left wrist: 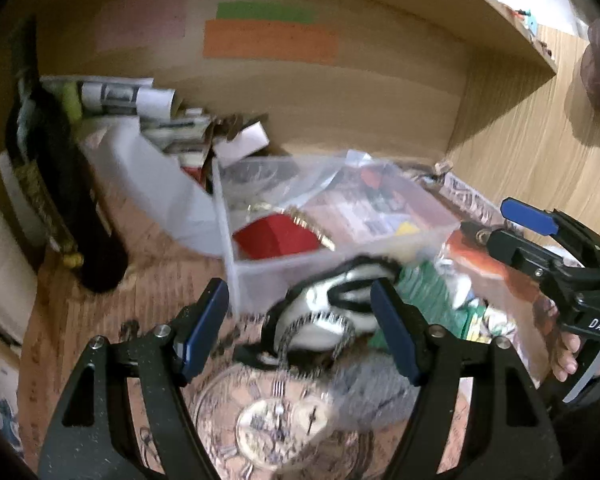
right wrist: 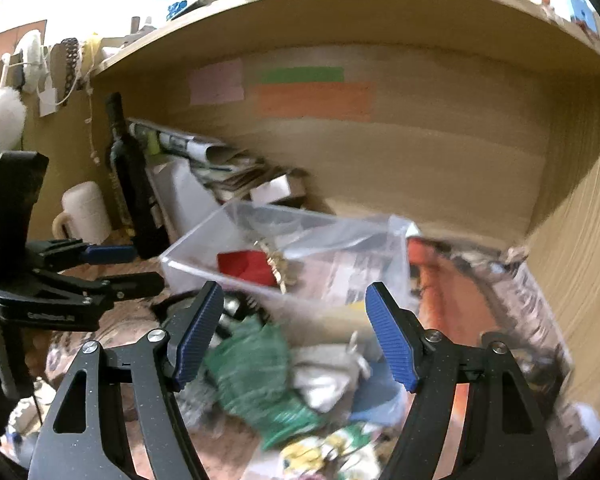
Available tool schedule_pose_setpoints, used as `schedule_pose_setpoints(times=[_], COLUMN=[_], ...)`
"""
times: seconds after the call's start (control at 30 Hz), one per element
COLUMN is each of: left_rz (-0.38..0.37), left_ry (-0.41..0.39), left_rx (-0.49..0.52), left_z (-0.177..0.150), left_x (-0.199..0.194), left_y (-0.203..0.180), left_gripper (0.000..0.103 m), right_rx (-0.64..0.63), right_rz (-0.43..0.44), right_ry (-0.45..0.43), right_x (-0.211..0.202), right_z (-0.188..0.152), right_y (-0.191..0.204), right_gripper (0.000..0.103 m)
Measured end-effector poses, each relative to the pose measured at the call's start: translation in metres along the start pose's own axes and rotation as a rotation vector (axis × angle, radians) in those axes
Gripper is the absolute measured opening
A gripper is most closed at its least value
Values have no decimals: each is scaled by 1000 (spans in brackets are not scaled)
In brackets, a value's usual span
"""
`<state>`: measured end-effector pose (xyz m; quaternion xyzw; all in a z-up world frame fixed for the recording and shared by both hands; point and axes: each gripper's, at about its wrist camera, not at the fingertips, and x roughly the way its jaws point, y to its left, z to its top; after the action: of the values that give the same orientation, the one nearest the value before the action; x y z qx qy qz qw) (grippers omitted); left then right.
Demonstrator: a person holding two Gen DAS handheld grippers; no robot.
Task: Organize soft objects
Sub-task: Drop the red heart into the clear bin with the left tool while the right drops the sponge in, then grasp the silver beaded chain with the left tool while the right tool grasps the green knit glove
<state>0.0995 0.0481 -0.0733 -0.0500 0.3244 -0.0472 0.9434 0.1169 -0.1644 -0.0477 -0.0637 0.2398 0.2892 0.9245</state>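
A clear plastic bin (left wrist: pixel 252 268) (right wrist: pixel 204 248) stands on the desk under a shelf, with a red piece (left wrist: pixel 276 236) (right wrist: pixel 246 266) and papers inside. In front of it lies a pile of soft things: a black-and-white item (left wrist: pixel 332 304), a grey knit piece (left wrist: pixel 376 392), a green knit cloth (right wrist: pixel 256 364) (left wrist: pixel 428 288) and a white cloth (right wrist: pixel 328 376). My left gripper (left wrist: pixel 300 328) is open above the black-and-white item. My right gripper (right wrist: pixel 292 336) is open above the green and white cloths; it also shows in the left wrist view (left wrist: pixel 504 228).
A dark bottle (left wrist: pixel 60 184) (right wrist: pixel 134 192) and a white mug (right wrist: pixel 86 212) stand at the left. Rolled papers and boxes (left wrist: pixel 172 120) sit behind the bin. An orange-red printed sheet (right wrist: pixel 448 300) lies right. Wooden walls close the back and right.
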Motion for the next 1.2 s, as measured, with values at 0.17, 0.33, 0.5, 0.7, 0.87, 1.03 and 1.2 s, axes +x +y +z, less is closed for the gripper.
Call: schedule_pose_setpoints(times=[0.17, 0.33, 0.5, 0.7, 0.87, 1.03, 1.2], left_rz=[9, -9, -39, -47, -46, -53, -41], left_ry=[44, 94, 126, 142, 163, 156, 118], left_rx=[-19, -45, -70, -89, -97, -89, -75], left_z=[-23, -40, -49, -52, -55, -56, -55], left_x=[5, 15, 24, 34, 44, 45, 35], left_y=[4, 7, 9, 11, 12, 11, 8], left_gripper=[63, 43, 27, 22, 19, 9, 6], right_rx=[28, 45, 52, 55, 35, 34, 49], right_rz=[35, 46, 46, 65, 66, 64, 70], right_ry=[50, 102, 136, 155, 188, 192, 169], right_x=[7, 16, 23, 27, 39, 43, 36], right_z=[-18, -33, -43, -48, -52, -56, -53], right_y=[4, 8, 10, 11, 15, 17, 15], right_gripper=[71, 71, 70, 50, 39, 21, 13])
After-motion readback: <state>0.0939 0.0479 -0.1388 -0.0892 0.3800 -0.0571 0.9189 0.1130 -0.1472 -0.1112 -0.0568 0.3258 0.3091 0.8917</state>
